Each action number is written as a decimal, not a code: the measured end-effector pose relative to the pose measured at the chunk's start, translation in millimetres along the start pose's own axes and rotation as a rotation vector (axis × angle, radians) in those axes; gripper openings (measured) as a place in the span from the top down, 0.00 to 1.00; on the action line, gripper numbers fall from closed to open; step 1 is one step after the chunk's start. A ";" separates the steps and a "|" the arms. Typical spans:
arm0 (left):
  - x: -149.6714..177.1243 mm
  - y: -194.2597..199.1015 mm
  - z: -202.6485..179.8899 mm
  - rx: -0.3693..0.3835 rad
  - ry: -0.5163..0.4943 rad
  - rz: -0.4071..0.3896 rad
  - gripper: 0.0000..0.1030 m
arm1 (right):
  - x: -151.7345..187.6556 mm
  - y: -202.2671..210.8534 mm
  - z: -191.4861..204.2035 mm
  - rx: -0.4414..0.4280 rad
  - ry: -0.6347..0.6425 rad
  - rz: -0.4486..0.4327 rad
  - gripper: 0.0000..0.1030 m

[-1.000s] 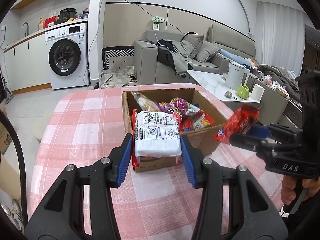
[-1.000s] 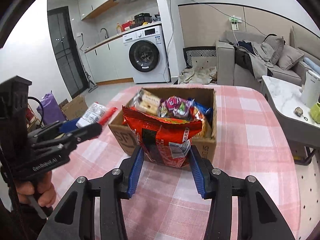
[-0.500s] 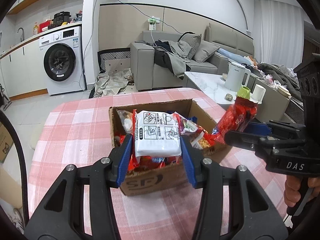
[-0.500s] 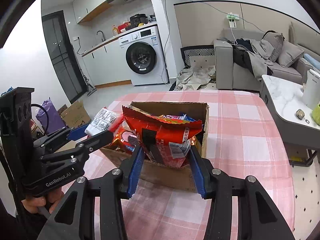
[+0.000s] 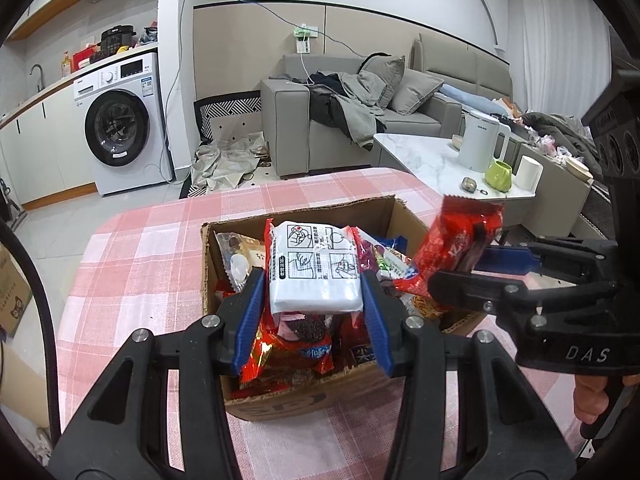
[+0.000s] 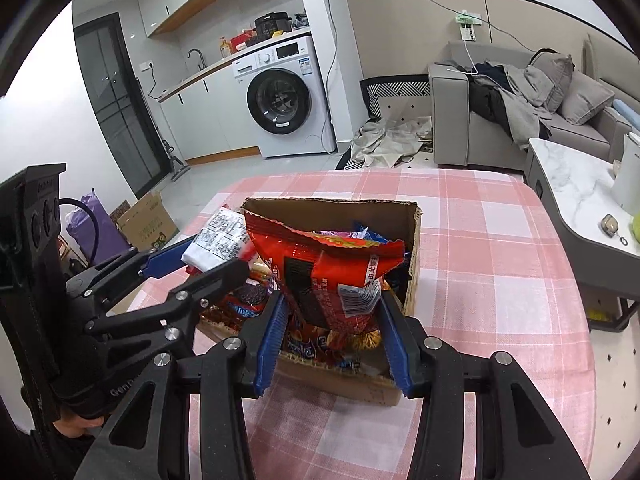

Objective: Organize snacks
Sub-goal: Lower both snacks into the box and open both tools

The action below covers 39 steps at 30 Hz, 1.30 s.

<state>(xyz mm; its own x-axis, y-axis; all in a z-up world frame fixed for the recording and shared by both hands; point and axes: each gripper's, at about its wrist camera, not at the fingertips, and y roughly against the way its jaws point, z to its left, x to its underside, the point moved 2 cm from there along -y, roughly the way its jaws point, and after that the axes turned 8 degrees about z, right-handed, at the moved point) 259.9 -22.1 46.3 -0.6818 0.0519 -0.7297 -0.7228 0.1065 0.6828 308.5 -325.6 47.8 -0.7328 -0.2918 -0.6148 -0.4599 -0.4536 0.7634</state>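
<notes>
Grippers over the box (image 5: pixel 304 396) (contents half hidden): left gripper (image 5: pixel 314 300) clenches white packet (image 5: pixel 314 268), right gripper (image 6: pixel 332 320) red bag (image 6: pixel 324 276).

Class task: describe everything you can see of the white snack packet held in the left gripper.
The white plastic snack packet is a flat, pillow-shaped rectangle printed with black instruction panels and text, with red edging. The left gripper is clamping its sides between blue pads. It hangs roughly upright above the open cardboard box of snacks.

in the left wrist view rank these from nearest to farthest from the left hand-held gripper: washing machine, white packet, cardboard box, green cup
1. white packet, clamped in the left hand-held gripper
2. cardboard box, just below it
3. green cup, on the side table to the right
4. washing machine, far left by the wall
</notes>
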 end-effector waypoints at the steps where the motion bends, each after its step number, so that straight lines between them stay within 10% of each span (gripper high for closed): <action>1: -0.7 -3.0 -1.4 0.001 -0.002 0.005 0.57 | -1.8 -3.3 -0.3 0.000 0.002 0.007 0.55; 29: 4.9 -48.6 31.5 0.005 0.042 0.049 0.45 | -16.8 -22.0 -14.5 0.027 0.057 -0.012 0.50; 39: 11.4 -9.8 31.6 0.003 0.037 -0.025 0.19 | 4.0 3.0 -12.2 -0.006 0.096 -0.105 0.14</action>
<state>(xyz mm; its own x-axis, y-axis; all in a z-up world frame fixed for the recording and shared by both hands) 262.8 8.8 30.2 -0.6676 0.0128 -0.7444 -0.7390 0.1102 0.6646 310.3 -338.4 45.2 -0.6294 -0.3215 -0.7075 -0.5283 -0.4906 0.6930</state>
